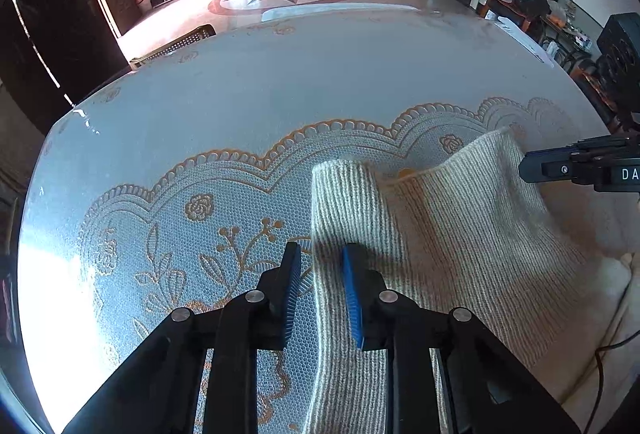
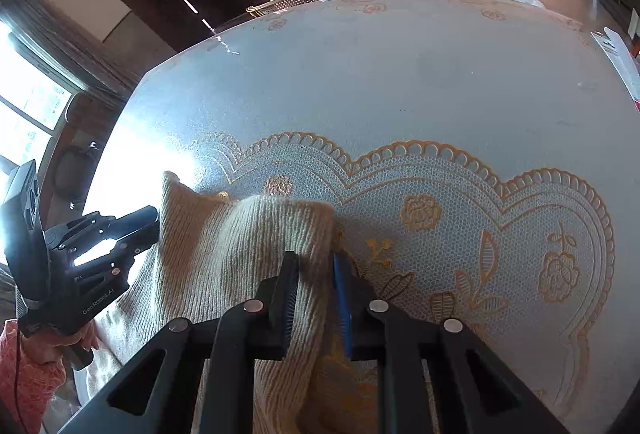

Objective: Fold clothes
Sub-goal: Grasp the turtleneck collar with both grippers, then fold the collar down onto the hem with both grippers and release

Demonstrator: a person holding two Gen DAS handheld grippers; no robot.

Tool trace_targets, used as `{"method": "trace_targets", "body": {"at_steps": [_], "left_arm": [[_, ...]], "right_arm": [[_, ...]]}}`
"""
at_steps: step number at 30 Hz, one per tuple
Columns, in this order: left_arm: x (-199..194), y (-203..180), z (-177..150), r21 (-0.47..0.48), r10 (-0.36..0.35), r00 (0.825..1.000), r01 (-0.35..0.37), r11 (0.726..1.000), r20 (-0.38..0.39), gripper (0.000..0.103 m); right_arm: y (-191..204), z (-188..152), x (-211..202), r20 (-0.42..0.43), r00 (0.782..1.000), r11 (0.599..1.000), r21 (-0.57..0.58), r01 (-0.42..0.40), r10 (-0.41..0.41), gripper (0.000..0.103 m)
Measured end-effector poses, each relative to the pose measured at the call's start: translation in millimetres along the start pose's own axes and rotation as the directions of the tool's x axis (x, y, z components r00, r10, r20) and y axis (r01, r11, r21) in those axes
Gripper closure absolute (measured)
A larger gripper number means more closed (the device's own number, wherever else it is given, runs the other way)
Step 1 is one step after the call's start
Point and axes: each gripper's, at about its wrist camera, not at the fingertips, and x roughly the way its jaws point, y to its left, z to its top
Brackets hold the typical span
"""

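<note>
A cream ribbed knit garment (image 1: 460, 234) lies on the table with its far edge raised at two points and sagging between them. My left gripper (image 1: 322, 248) has its blue pads closed on the garment's left edge, the cloth standing up past the fingertips. In the right wrist view, my right gripper (image 2: 315, 256) pinches the garment's (image 2: 224, 254) right edge between its pads. Each gripper shows in the other's view: the right one (image 1: 528, 166) at the raised far corner, the left one (image 2: 154, 222) beside the opposite corner.
The table (image 1: 280, 82) carries a pale cover with orange lace flower patterns. A woven chair back (image 1: 180, 42) stands at its far left edge, white papers (image 1: 524, 38) at the far right. A hand in a pink sleeve (image 2: 32, 374) holds the left gripper. A dark cable (image 1: 600, 374) hangs nearby.
</note>
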Motion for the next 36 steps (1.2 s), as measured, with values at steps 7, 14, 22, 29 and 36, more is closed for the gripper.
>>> {"method": "trace_targets", "body": {"at_steps": [7,14,22,29,36], "left_arm": [[-12,19,14,-0.058,0.043,0.998,-0.04,0.997,0.048,0.023],[0,-8,10,-0.011,-0.148,0.989,0.147,0.989,-0.03,0.023],[6,-41,-5,0.068,-0.108,0.994,0.107,0.992,0.021,0.023],[-2,-51,-11,0.09,-0.167,0.984,0.162,0.983,0.055,0.063],[2,-33,-1,0.077,-0.211,0.975,0.206,0.976,0.067,0.086]], "right_arm": [[-5,3,-3,0.008,1.0,1.0,0.001,-0.019,0.019,0.071],[7,4,-1,0.01,1.0,0.998,-0.047,0.027,-0.027,0.07],[3,9,1,0.017,0.999,0.997,-0.065,0.033,-0.032,0.069],[3,14,5,0.013,1.0,0.996,-0.086,0.019,-0.018,0.061],[24,13,11,0.013,0.989,0.97,-0.192,0.147,-0.147,0.084]]}}
